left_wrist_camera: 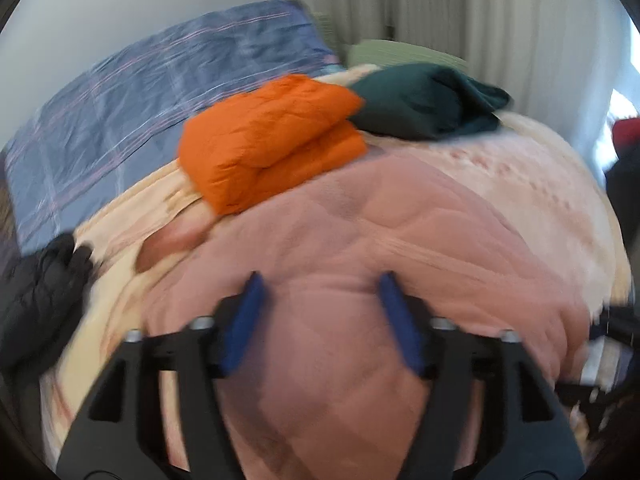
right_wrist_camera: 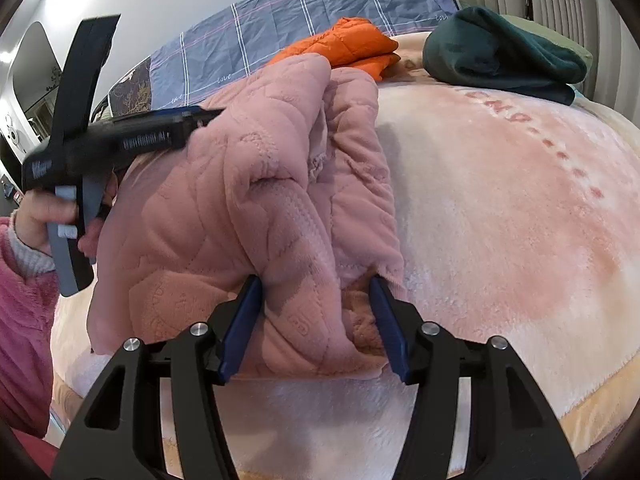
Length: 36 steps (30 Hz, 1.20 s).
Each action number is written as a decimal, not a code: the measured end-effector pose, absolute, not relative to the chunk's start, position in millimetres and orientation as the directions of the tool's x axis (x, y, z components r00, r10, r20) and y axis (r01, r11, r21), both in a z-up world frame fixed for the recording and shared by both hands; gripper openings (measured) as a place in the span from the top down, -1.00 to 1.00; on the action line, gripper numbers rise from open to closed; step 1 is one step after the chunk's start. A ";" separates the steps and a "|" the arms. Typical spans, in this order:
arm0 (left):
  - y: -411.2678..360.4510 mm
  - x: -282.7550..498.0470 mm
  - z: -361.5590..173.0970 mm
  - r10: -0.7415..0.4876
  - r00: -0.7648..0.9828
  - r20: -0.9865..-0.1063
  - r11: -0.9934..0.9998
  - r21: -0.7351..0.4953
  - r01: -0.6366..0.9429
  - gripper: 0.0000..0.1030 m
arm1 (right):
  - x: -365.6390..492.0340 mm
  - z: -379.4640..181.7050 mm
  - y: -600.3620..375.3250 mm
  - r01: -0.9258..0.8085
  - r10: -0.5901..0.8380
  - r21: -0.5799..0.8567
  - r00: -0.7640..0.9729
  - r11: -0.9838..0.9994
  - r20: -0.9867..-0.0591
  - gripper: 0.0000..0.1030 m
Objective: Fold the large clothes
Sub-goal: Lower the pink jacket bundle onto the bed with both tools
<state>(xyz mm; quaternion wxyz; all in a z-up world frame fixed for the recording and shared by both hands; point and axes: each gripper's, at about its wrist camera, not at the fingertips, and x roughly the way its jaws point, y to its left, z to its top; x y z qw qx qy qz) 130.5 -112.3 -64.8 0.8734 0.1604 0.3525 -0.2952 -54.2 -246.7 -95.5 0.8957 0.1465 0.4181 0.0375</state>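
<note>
A pink quilted garment (right_wrist_camera: 256,216) lies bunched on the pale pink blanket (right_wrist_camera: 500,208) of the bed. In the left wrist view it fills the foreground (left_wrist_camera: 360,280), blurred. My left gripper (left_wrist_camera: 320,280) is open, its blue fingers (left_wrist_camera: 244,320) pressed down on the garment. It also shows from the side in the right wrist view (right_wrist_camera: 120,136), reaching into the garment's far left edge. My right gripper (right_wrist_camera: 316,284) is open, its blue fingers (right_wrist_camera: 240,324) straddling a thick fold at the garment's near edge.
A folded orange jacket (left_wrist_camera: 272,140) and a folded dark green garment (left_wrist_camera: 428,100) lie at the far side of the bed. A blue plaid quilt (left_wrist_camera: 140,92) lies behind. A black garment (left_wrist_camera: 40,288) sits at the left edge. Curtains (left_wrist_camera: 440,4) hang behind.
</note>
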 end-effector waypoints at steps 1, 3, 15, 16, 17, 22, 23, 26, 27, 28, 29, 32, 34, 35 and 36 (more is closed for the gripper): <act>-111.3 132.9 -64.6 -0.399 0.576 -0.713 0.784 0.060 0.617 -0.44 | -53.8 -95.5 -247.0 0.056 0.191 0.296 0.647 0.954 -0.738 -0.11; -111.9 132.4 -65.5 -0.400 0.576 -0.713 0.784 0.058 0.617 -0.44 | -54.0 -96.0 -248.2 0.057 0.193 0.299 0.647 0.952 -0.737 -0.11; -160.0 123.9 -63.8 -0.398 0.500 -0.769 0.688 0.110 0.718 0.66 | -56.3 -98.2 -250.8 0.055 0.201 0.312 0.656 0.949 -0.728 -0.12; -163.9 129.2 -78.6 -0.371 0.506 -0.778 0.686 0.138 0.715 0.66 | -55.2 -98.7 -251.4 0.051 0.207 0.317 0.658 0.947 -0.724 -0.12; -165.2 135.8 -89.8 -0.341 0.513 -0.788 0.695 0.157 0.702 0.66 | -54.5 -98.7 -251.5 0.048 0.206 0.315 0.660 0.948 -0.722 -0.12; -165.5 144.6 -89.8 -0.340 0.475 -0.812 0.688 0.129 0.714 0.67 | -54.6 -96.5 -251.2 0.050 0.199 0.307 0.662 0.950 -0.722 -0.12; -165.3 143.7 -89.4 -0.340 0.479 -0.809 0.690 0.132 0.712 0.67 | -55.7 -96.4 -251.7 0.048 0.202 0.310 0.663 0.950 -0.721 -0.12; -163.5 139.3 -87.8 -0.339 0.502 -0.795 0.691 0.151 0.706 0.67 | -60.7 -90.9 -252.5 0.028 0.211 0.307 0.670 0.951 -0.712 -0.12; -163.0 137.7 -86.8 -0.336 0.510 -0.792 0.693 0.158 0.703 0.67 | -61.7 -87.0 -253.8 0.021 0.212 0.304 0.672 0.952 -0.710 -0.12; -163.2 136.3 -85.8 -0.333 0.515 -0.790 0.694 0.165 0.701 0.67 | -62.8 -79.7 -254.5 0.015 0.211 0.300 0.676 0.954 -0.706 -0.12; -162.9 136.5 -85.6 -0.328 0.521 -0.788 0.694 0.173 0.699 0.67 | -63.2 -73.7 -255.5 0.015 0.209 0.299 0.682 0.954 -0.701 -0.12; -164.6 136.1 -84.0 -0.322 0.528 -0.786 0.695 0.182 0.695 0.67 | -60.9 -38.4 -258.8 -0.001 0.207 0.312 0.752 0.950 -0.626 -0.12; -164.2 135.8 -83.8 -0.322 0.529 -0.785 0.695 0.183 0.695 0.68 | -54.8 -19.5 -254.0 -0.037 0.213 0.305 0.794 0.952 -0.570 -0.12; -164.4 135.5 -83.4 -0.323 0.532 -0.783 0.696 0.185 0.694 0.68 | -46.8 -14.7 -249.0 -0.060 0.219 0.294 0.809 0.954 -0.546 -0.12; -164.3 135.2 -83.2 -0.324 0.535 -0.780 0.698 0.185 0.692 0.68 | -39.5 -18.4 -247.0 -0.062 0.217 0.286 0.805 0.956 -0.552 -0.12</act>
